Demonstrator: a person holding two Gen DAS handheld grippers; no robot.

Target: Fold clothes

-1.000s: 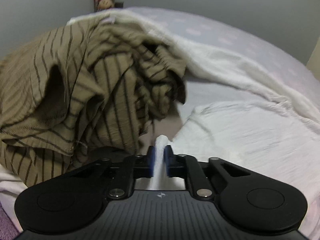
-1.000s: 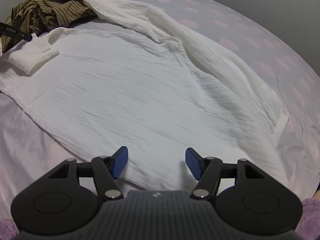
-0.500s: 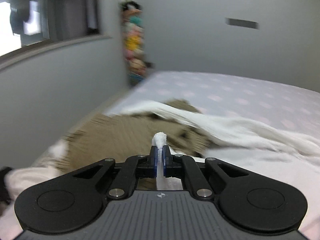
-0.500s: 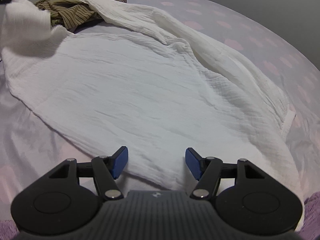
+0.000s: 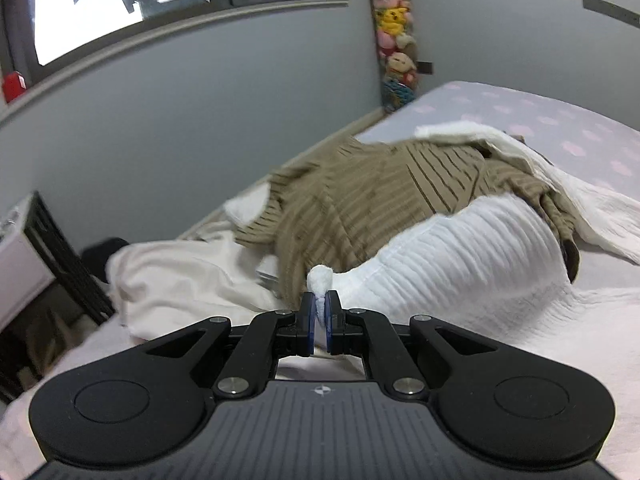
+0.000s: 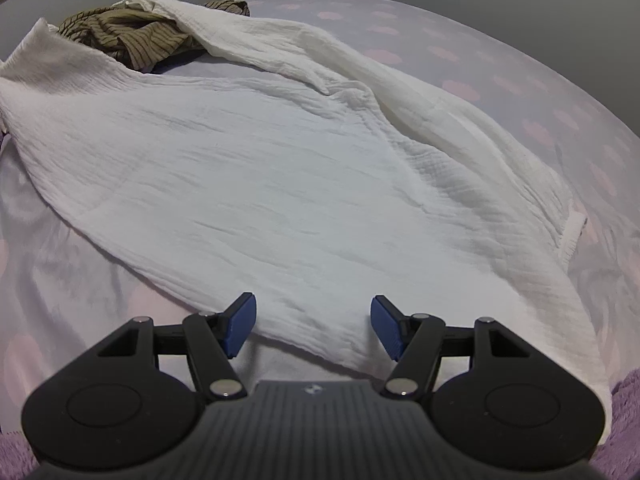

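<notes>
**Q:** Left wrist view: why clamped on that tuft?

**A:** Left gripper [image 5: 319,322] fully closed on a pinch of the white garment [image 5: 472,252]. Cloth bunched between the blue pads [image 5: 306,322], small tuft protruding just past the fingertips. Corner lifted clear of the bed [image 5: 560,120], likely to carry one edge over the body of the garment for a first fold. Raised cloth billowing ahead and to the right of the fingers.

**Q:** And the other tool?

**A:** Right gripper [image 6: 313,322] wide open, nothing gripped. Near hem of the white garment [image 6: 280,184] lying flat between and beyond the two fingers, not pressed by either pad [image 6: 240,320]. Probably held ready to pin or take the hem while the other corner travels.

**Q:** Location of the task item?

**A:** Spread across the bed [image 6: 540,92], directly ahead of the open fingers, with one long sleeve or edge trailing away to the far right.

**Q:** Obstructions?

**A:** Striped brown garment [image 5: 380,196] heaped just beyond the closed fingertips, part of the white cloth draped over it at the far side. Risk of dragging it along: judged moderate. Cream bedding [image 5: 180,276] crumpled left of the fingers, near the bed edge. Column of plush toys [image 5: 394,36] in the far wall corner, well apart, no interference. Window [image 5: 100,4] above left, irrelevant to the fold.
</notes>
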